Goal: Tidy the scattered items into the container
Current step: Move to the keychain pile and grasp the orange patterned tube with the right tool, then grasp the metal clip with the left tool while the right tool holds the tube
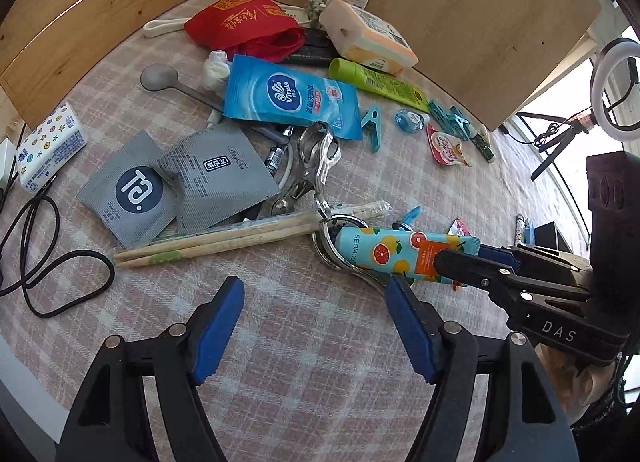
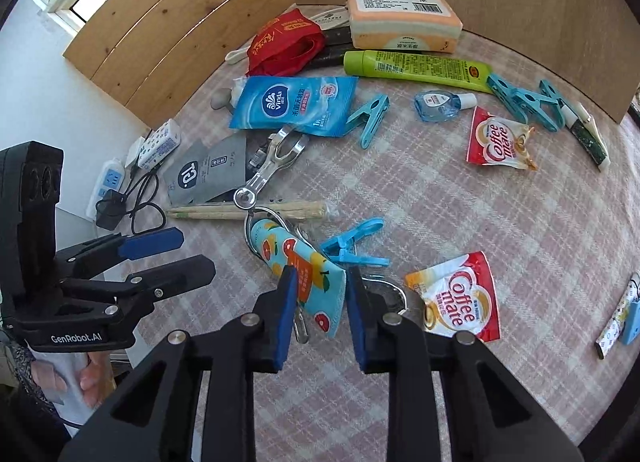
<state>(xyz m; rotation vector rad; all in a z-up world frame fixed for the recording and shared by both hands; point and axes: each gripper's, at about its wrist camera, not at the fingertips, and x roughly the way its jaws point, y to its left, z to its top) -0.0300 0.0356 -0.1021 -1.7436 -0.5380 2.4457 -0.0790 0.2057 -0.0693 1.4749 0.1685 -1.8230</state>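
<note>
Fruit-print tube [image 2: 304, 278] between right gripper [image 2: 320, 302] pads.

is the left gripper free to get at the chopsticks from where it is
Probably yes. The left gripper is open and empty, with bare tablecloth between it and the chopsticks. Only their far end is crowded, by the metal clip and the fruit-print tube in the right gripper.

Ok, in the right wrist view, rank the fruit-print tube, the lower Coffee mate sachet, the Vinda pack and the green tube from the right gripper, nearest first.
1. fruit-print tube, between the fingers of the right gripper.
2. lower Coffee mate sachet, just right.
3. Vinda pack, mid-table, up left.
4. green tube, far side by the wooden board.
</note>
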